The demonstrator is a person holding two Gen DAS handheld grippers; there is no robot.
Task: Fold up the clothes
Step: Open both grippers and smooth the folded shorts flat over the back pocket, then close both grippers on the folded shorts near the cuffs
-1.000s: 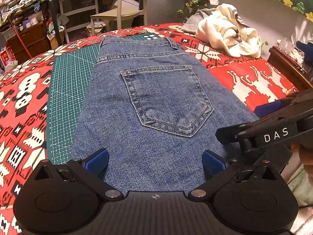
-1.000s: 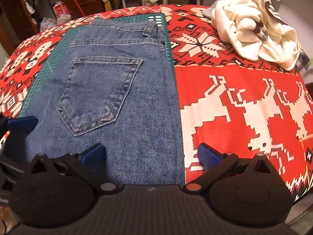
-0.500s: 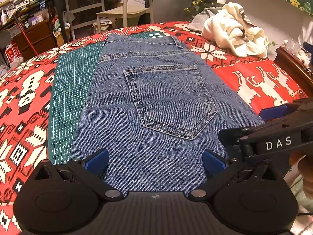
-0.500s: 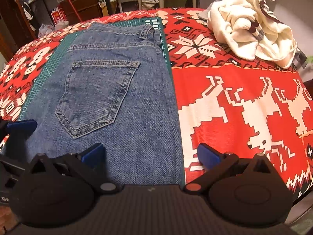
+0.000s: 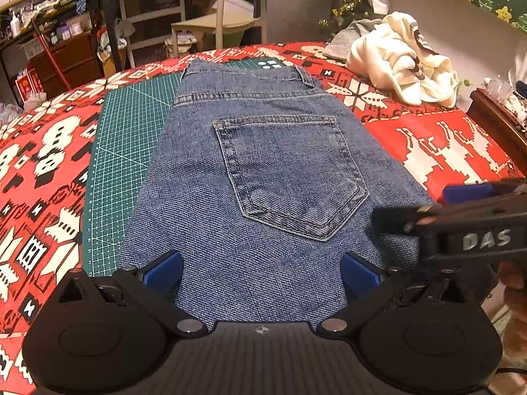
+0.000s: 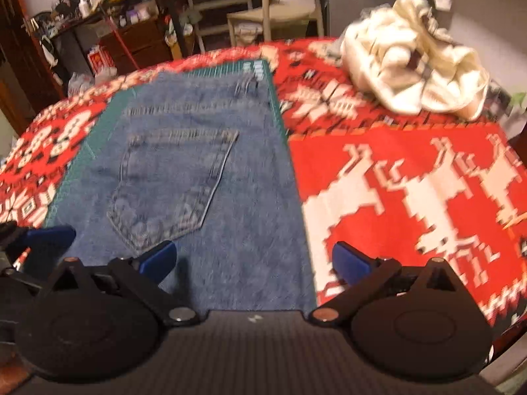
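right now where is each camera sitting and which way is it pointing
Left wrist: on the left gripper, looking along the jeans toward the waistband; its open blue fingers, the right gripper and part of a hand show.
Right wrist: on the right gripper, above the jeans' right edge; its open fingers show.
Shared: jeans, green mat, cream garment.

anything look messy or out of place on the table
The jeans lie flat and neatly folded on the green mat. Only the cream garment stands out: it sits crumpled in a heap at the far right corner, unfolded.
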